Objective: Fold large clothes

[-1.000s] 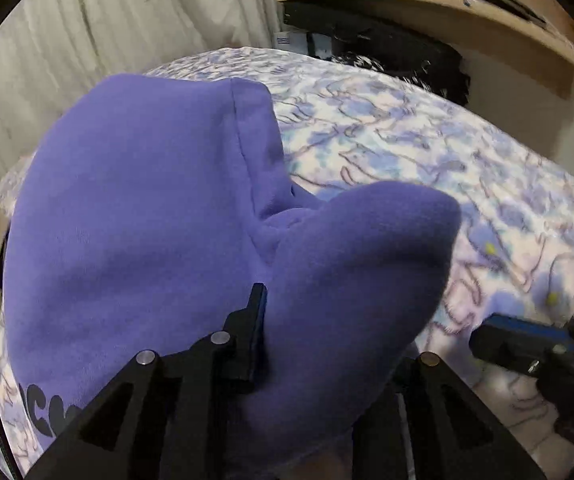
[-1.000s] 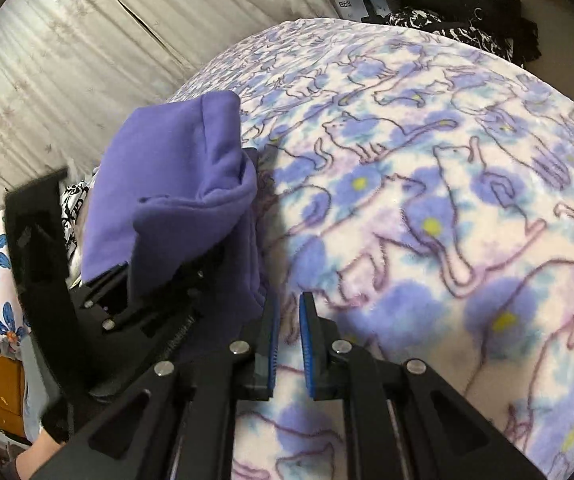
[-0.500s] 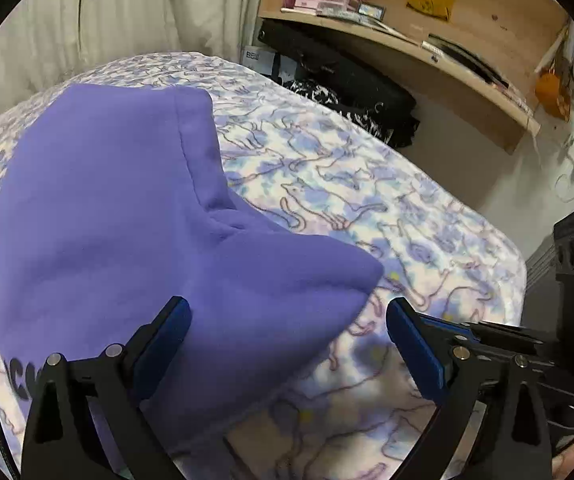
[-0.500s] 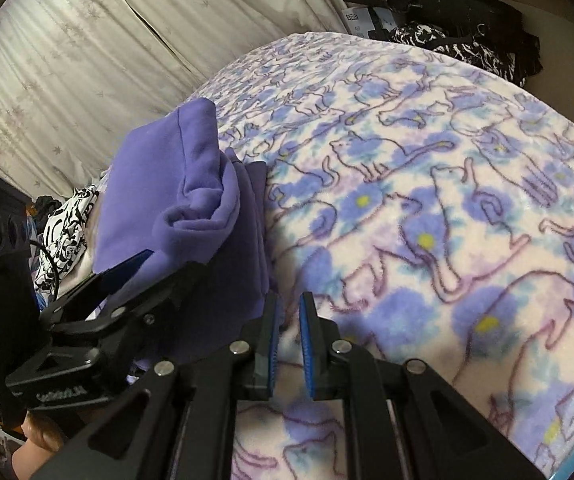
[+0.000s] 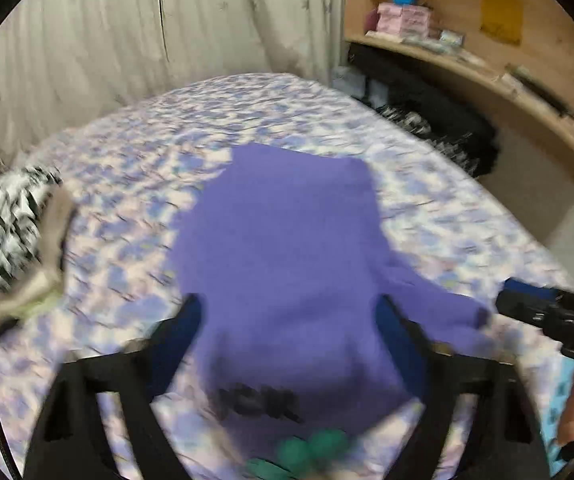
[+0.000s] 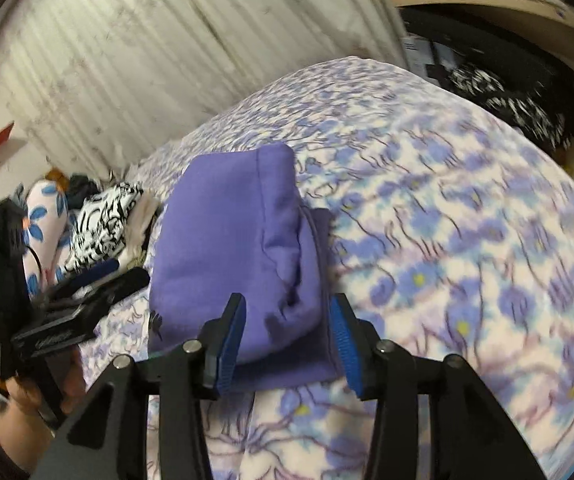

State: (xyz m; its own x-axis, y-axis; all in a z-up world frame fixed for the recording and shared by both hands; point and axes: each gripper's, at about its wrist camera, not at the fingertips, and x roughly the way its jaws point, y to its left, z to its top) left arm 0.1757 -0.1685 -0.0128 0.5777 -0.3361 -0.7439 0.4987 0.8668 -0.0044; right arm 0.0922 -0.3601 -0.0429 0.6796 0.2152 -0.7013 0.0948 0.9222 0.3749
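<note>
The purple hoodie [image 5: 287,248] lies folded into a compact bundle on the cat-print bedspread [image 5: 135,148], its black lettering on the near edge. A second ago both grippers were down at the cloth, the left pinching a fold; now both are lifted clear and nothing is held. The left gripper [image 5: 287,320] has its jaws apart and closing, with the hoodie seen between them but untouched. The right gripper [image 6: 287,340] is opening, its blue pads [image 6: 343,336] either side of the bundle's near corner without pressing it. This fold looks finished. A black-and-white patterned garment [image 6: 107,216] waits beside the hoodie, perhaps next, with wooden shelves [image 5: 487,60] beyond the bed.
</note>
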